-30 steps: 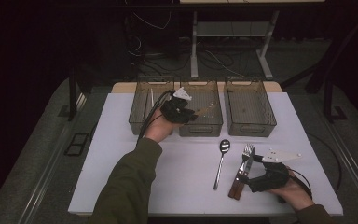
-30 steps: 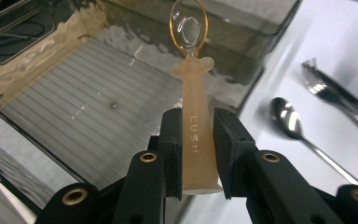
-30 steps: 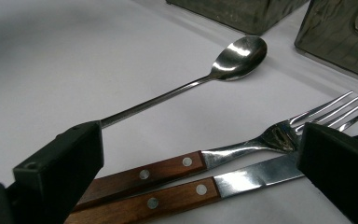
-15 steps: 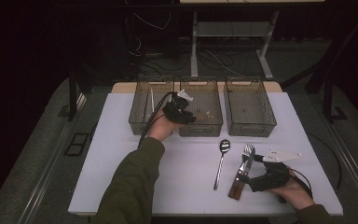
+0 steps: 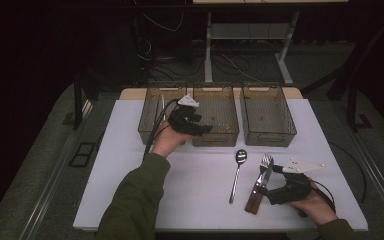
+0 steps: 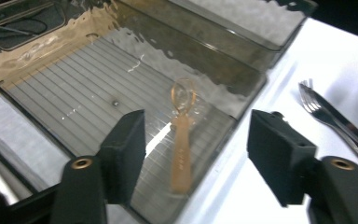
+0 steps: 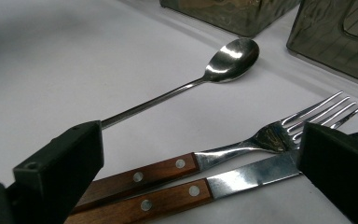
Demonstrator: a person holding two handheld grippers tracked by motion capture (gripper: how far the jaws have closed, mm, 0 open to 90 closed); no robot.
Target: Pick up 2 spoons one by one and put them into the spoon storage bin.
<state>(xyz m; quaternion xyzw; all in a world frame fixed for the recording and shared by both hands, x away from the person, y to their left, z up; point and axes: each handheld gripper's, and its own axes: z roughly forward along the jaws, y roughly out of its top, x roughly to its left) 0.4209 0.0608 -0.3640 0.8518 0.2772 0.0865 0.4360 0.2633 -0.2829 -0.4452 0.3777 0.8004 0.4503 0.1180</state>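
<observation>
3 bins (image 5: 268,112); 1 small spoon (image 6: 182,135) in middle bin. 1 steel spoon (image 5: 237,172), fork (image 5: 264,167), knife (image 5: 256,195). Both grippers' jaws released, empty.

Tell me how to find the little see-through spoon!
Look at the three clear bins lined up along the far edge of the white table. In the middle bin, just past the left tool, lies the small amber spoon. The metal spoon on the table is longer and shiny.

Amber spoon (image 6: 182,135), smoky ribbed bin (image 6: 51,98), black tongs (image 6: 196,154).
</observation>
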